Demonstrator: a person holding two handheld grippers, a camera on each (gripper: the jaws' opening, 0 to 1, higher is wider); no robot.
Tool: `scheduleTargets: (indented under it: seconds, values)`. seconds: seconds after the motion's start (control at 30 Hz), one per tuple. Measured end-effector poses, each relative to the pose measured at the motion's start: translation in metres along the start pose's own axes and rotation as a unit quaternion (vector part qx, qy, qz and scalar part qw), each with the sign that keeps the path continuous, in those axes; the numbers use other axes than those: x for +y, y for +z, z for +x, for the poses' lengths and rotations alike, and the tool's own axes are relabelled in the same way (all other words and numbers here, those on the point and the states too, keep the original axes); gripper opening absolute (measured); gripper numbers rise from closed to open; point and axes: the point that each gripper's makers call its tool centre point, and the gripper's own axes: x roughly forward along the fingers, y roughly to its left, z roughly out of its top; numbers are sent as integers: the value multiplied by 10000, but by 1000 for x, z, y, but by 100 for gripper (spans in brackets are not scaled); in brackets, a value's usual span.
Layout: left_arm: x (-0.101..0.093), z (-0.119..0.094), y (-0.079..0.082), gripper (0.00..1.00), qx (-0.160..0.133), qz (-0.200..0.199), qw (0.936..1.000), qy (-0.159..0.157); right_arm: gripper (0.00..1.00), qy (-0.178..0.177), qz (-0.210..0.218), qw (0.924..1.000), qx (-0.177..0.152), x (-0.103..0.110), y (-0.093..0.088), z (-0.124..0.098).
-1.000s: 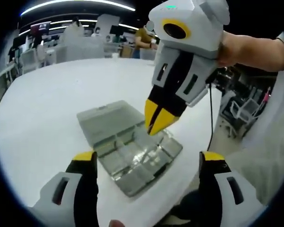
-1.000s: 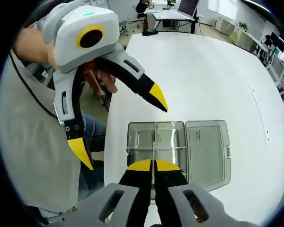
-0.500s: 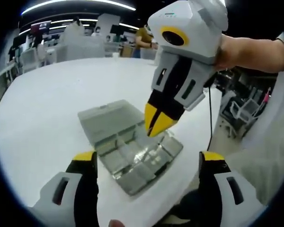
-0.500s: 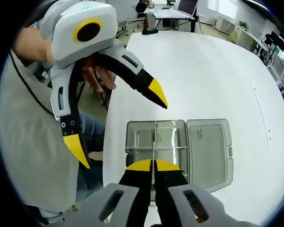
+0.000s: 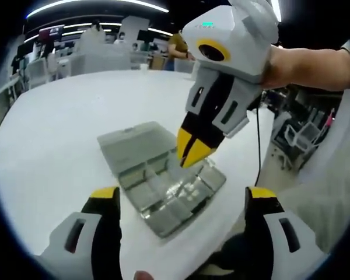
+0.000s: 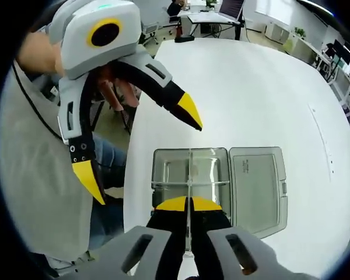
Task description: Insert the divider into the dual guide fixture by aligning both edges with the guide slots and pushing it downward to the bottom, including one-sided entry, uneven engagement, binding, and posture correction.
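Right gripper (image 6: 188, 203) fingers (image 6: 174, 204) pinched shut on divider (image 6: 189, 175), thin clear plate standing on edge over box (image 6: 189, 175) middle. Compared with a second ago, barely any descent; divider edge much as before, likely not yet seated in slots, maybe binding. Left gripper (image 6: 137, 146) fingers (image 6: 86, 179) wide open, empty, hovering beside box, drifted slightly outward. Lid (image 6: 255, 184) lies open on counter (image 6: 251, 87).

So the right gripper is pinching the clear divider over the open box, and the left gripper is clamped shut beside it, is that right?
Not quite: the left gripper is open, jaws spread wide, as the right gripper view shows. The rest holds: the right gripper is shut on the clear divider over the open box.
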Motion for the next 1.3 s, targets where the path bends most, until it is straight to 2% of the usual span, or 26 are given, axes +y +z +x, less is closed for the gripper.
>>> scheduleTargets:
  seconds: [0.67,1.3]
  values:
    - [2,0,0,85,-4,-30,10000,16,0,-10,-8,10000,-22,1,-3,5]
    - [1,1,2,84,-13,-9,10000,4,0,-74,227,9997,-75,0,-7,10]
